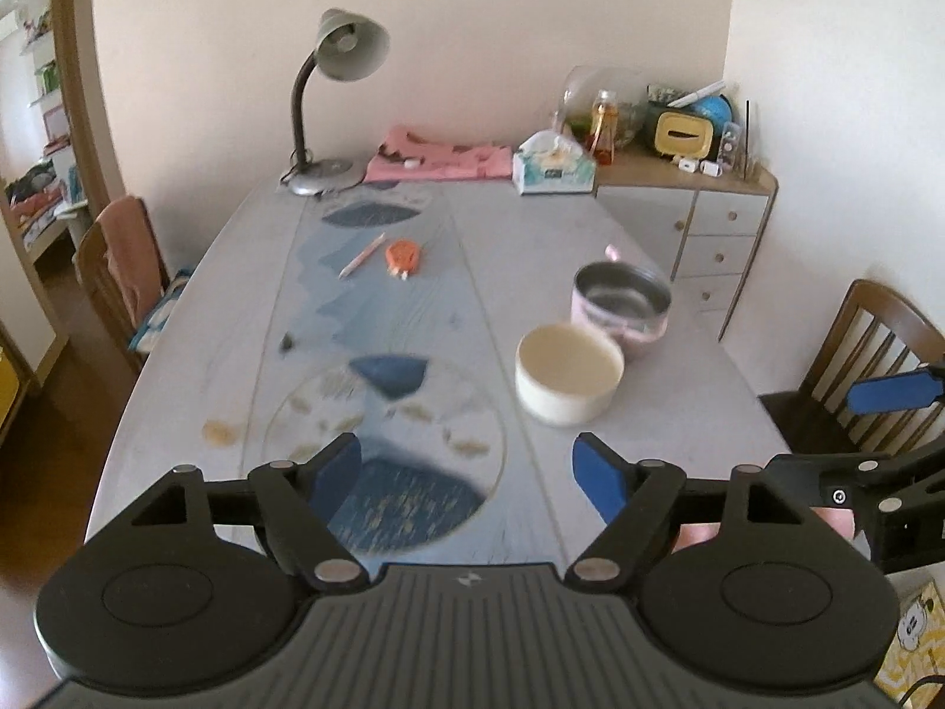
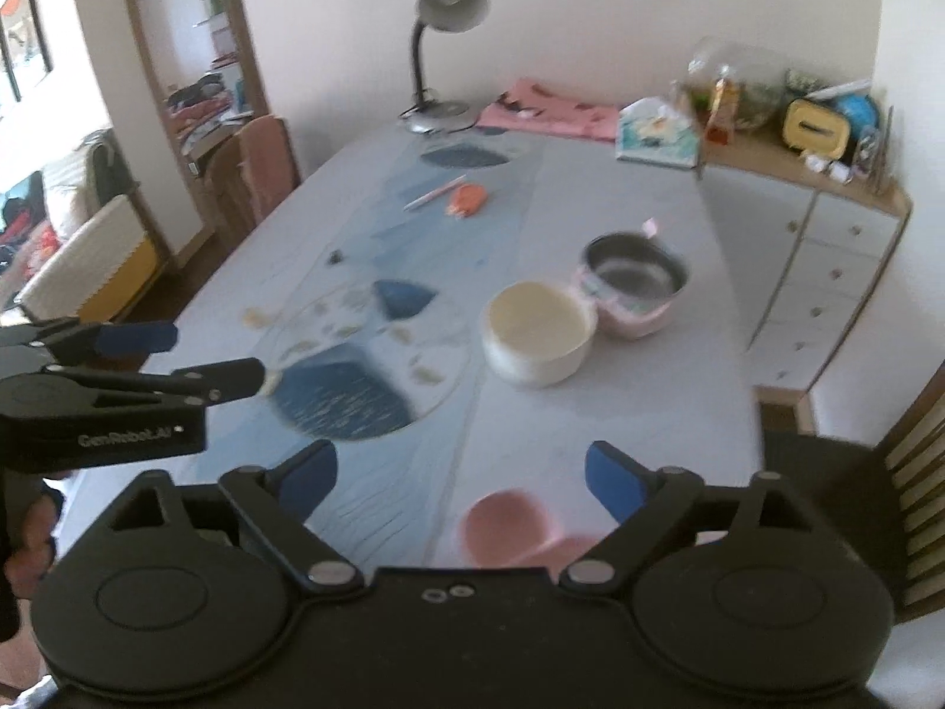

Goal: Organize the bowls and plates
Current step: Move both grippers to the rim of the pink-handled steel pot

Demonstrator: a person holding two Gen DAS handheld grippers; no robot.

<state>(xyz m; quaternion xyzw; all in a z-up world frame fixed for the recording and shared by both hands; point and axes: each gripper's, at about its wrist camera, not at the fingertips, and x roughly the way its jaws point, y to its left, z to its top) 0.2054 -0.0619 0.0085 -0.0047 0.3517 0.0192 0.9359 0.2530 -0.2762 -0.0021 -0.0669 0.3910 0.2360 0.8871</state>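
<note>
Both tongs are wide open and hold nothing: the left tongs [image 1: 466,472] and the right tongs [image 2: 460,478] hang above the tabletop [image 1: 531,236], likely free to pick the next dish. The cream bowl [image 1: 569,372] is my landmark. It is round, pale and empty. Touching it on the far side sits the pink bowl [image 1: 621,308], shiny grey inside. A clear plate [image 1: 384,437] lies flat to its left. A pink dish [image 2: 508,526] sits nearer, by the right tongs.
</note>
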